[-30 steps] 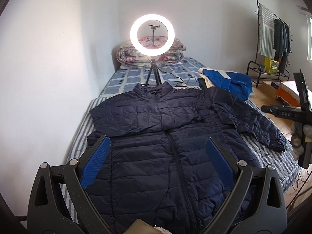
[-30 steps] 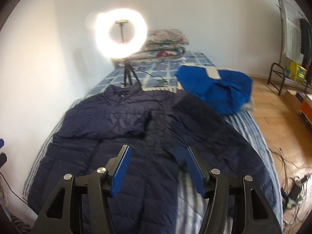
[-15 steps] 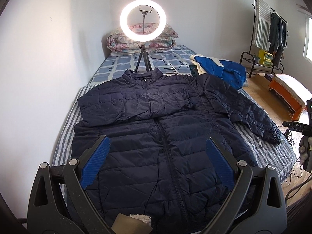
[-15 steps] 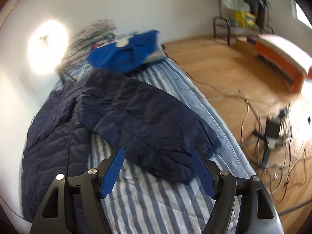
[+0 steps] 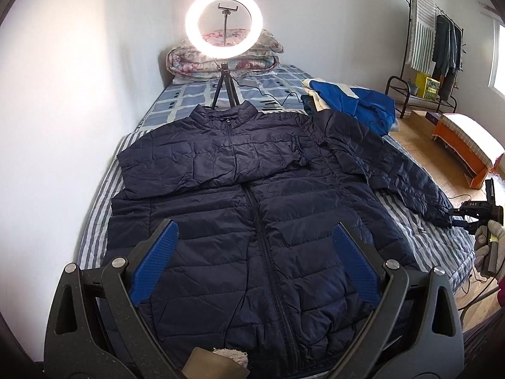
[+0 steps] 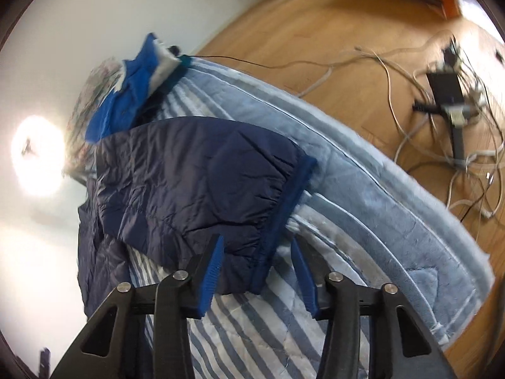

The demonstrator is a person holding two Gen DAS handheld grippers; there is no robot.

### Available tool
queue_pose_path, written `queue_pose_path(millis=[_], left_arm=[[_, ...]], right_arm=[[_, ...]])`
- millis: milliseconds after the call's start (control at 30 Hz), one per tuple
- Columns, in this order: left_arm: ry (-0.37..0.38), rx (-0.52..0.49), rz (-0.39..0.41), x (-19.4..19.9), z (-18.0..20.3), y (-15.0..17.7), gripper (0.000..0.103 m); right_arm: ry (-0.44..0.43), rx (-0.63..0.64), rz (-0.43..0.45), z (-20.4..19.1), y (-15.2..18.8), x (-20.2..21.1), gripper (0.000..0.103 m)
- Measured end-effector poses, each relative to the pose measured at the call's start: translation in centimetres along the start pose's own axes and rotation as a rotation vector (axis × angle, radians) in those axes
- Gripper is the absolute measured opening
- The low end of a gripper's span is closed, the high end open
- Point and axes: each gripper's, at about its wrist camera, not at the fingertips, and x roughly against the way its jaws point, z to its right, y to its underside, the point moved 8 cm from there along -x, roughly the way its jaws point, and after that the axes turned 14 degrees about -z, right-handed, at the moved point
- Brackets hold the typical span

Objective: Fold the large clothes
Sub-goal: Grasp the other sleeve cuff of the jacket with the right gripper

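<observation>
A navy quilted puffer jacket [image 5: 252,214] lies front-up and zipped on the bed [image 5: 98,202], collar toward the ring light [image 5: 223,22] at the far end and hem at the near edge. One sleeve is already folded across the chest; the other sleeve [image 6: 195,186] is stretched out toward the bed's floor-side edge, its long axis running from the shoulder down to the cuff [image 6: 284,218] near that edge. What matters for the coming move is this cuff: in the right wrist view it lies directly ahead of the right tongs [image 6: 257,271], its ribbed band crossing the gap between the blue pads at a slant. The right tongs are about half open and closing, with the cuff's lower corner between the pads, though neither pad looks to be pressing on the cloth yet — so I judge nothing is gripped. The left tongs [image 5: 254,265] hang over the hem area with their pads spread wide and nothing between them, well apart from the outstretched sleeve. The right hand is plainly the nearer one; once it pinches the cuff, the sleeve would likely be carried across the chest toward the wall-side edge. The slippery shell could slide out of a shallow pinch.
</observation>
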Motion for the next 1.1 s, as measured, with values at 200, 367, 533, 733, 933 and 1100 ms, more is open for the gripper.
queue_pose_path(millis=[200,367,533,733,933,1100], left_arm=[[-0.003,-0.003,-0.003,-0.2,0.3,-0.1,0.1],[-0.009,-0.001,-0.004,-0.5,0.2,-0.1,0.1],[-0.026,-0.003,-0.002,-0.7,-0.4,0.1,0.1],[-0.037,-0.007,0.015,0.0,-1.0,0.2,0.1],[-0.05,0.019,0.025,0.6,-2.5,0.2,0.1],[-0.075,0.041,0.035,1.3,-4.3,0.6,0.1]], right_arm=[[-0.028,-0.018,0.0,0.4,-0.6,-0.6,0.047],[-0.04,-0.005,-0.006,-0.4,-0.9,-1.0,0.033],[-0.019,0.026,0.016,-1.5,-0.9,-0.4,0.009],[0.061,0.163,0.118,-5.7,-1.0,2.5,0.006],[0.071,0.31,0.189,-12.2,-0.2,4.3,0.006],[0.079,0.432,0.211,-18.0,1.1,4.1,0.005]])
